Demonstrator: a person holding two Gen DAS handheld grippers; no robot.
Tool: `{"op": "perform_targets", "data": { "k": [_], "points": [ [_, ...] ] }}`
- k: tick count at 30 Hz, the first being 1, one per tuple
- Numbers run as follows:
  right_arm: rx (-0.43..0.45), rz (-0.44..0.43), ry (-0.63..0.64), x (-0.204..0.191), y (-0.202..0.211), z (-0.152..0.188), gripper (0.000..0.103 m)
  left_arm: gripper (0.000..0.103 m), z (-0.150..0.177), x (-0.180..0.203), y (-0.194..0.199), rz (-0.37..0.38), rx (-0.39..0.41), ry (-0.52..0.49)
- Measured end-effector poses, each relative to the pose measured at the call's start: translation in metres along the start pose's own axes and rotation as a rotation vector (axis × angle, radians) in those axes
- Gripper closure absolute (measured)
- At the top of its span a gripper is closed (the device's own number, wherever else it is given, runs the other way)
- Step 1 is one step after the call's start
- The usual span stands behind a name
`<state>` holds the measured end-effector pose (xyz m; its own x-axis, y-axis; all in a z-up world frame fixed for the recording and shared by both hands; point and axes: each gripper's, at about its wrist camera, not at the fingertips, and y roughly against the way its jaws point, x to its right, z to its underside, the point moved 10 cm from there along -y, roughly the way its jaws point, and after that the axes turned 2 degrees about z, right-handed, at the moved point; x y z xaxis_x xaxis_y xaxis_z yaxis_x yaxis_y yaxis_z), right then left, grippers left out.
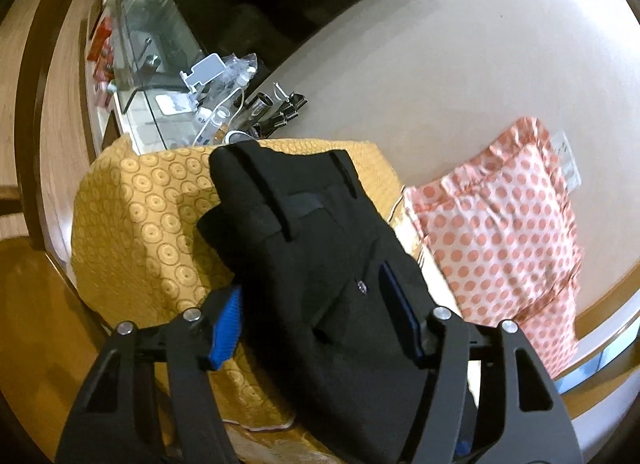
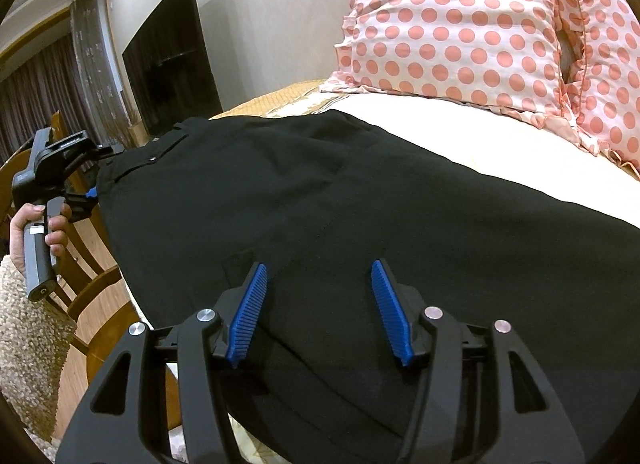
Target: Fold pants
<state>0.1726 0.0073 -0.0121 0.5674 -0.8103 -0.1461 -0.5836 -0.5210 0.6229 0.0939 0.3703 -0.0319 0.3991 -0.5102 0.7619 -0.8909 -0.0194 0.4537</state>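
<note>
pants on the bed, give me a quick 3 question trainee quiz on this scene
1. True or false: the black pants lie beside a polka-dot pillow.
2. What lies between the left gripper fingers? A) pillow B) pants C) nothing
3. Fill in: the bedcover under the waistband is ____ coloured.

Key: 1 true; 2 B; 3 yellow
</note>
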Motion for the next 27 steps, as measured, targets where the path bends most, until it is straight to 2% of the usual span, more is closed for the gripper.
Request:
{"op": "perform_targets", "data": {
  "k": [1, 2, 3, 5, 7, 10, 11, 16, 22, 27],
  "points": [
    [0.001, -0.002, -0.003, 0.000, 0.001, 0.000, 0.046, 0.044, 0.000, -0.001, -0.001, -0.012, 0.005, 0.000],
    [0.003, -0.005, -0.007, 0.000, 0.001, 0.000, 0.046, 0.057, 0.000, -0.003, -0.002, -0.036, 0.006, -0.008],
    [0.005, -0.009, -0.013, 0.000, 0.002, 0.000, 0.046, 0.085, 0.001, -0.005, -0.003, -0.063, 0.005, -0.017],
    [0.010, -0.027, -0.033, 0.002, 0.006, 0.000, 0.045, 0.093, 0.001, -0.007, -0.005, -0.081, 0.006, -0.028],
    [0.022, -0.035, -0.053, 0.006, 0.012, 0.000, 0.045, 0.095, 0.000, -0.001, -0.002, -0.086, 0.021, -0.059],
    [0.054, -0.044, -0.082, 0.016, 0.025, -0.001, 0.044, 0.096, -0.002, 0.023, 0.005, -0.119, 0.054, -0.171],
    [0.066, -0.043, -0.091, 0.020, 0.030, -0.002, 0.041, 0.096, -0.002, 0.033, 0.007, -0.122, 0.064, -0.211],
    [0.136, -0.012, -0.142, 0.050, 0.059, -0.005, 0.037, 0.096, 0.012, 0.113, 0.017, -0.064, 0.083, -0.411],
    [0.185, 0.071, -0.236, 0.102, 0.091, 0.004, 0.037, 0.096, 0.070, 0.225, 0.015, 0.080, 0.022, -0.624],
    [0.211, 0.149, -0.333, 0.149, 0.115, 0.021, 0.037, 0.096, 0.155, 0.316, 0.007, 0.251, -0.087, -0.789]
  ]
}}
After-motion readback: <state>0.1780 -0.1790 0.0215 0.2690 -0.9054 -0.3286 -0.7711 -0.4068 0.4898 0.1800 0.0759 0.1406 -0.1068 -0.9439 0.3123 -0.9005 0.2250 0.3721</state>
